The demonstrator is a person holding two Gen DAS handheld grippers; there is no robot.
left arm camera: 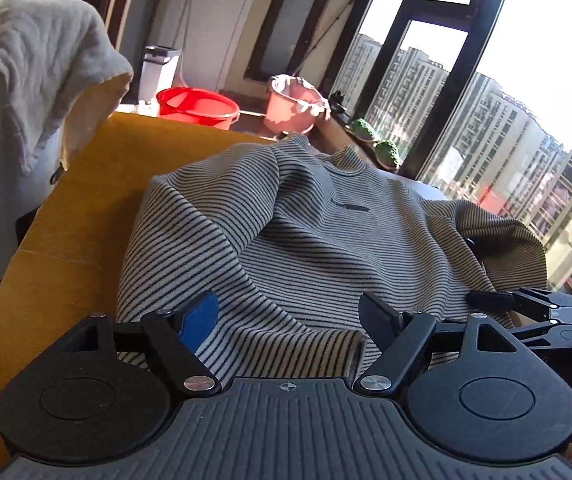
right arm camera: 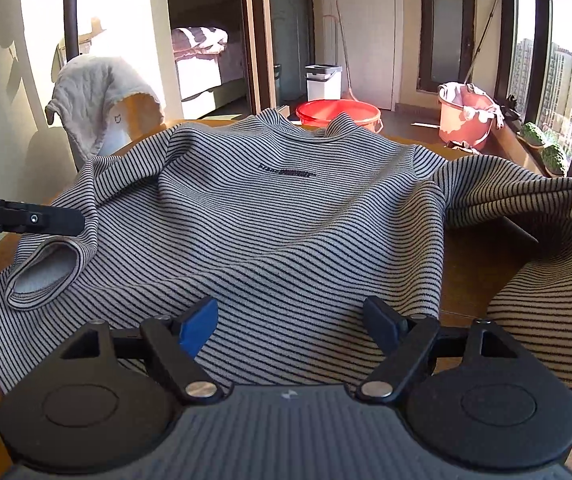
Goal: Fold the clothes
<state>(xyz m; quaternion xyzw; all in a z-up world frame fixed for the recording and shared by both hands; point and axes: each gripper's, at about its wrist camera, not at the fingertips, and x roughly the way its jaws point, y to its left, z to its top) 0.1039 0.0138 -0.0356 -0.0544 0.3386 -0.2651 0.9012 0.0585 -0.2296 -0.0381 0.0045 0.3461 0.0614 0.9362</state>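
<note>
Sunlit wooden table [right arm camera: 482,256] carries striped sweater [right arm camera: 286,216], chest up, collar at 12 o'clock. Soft, limp knit, light, will sag. Left gripper [left arm camera: 288,320] and right gripper [right arm camera: 290,322] gape, empty. Pinch hem [right arm camera: 246,344] corners.

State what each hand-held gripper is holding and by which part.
Nothing is held. The left hand-held gripper and right hand-held gripper both stand open above the striped sweater, no fabric pinched between their pads.

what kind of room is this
Probably a sunny enclosed balcony or laundry corner of a high-rise flat: tall windows facing apartment blocks, a red basin and pink bucket on the floor, a bed through the doorway.
</note>
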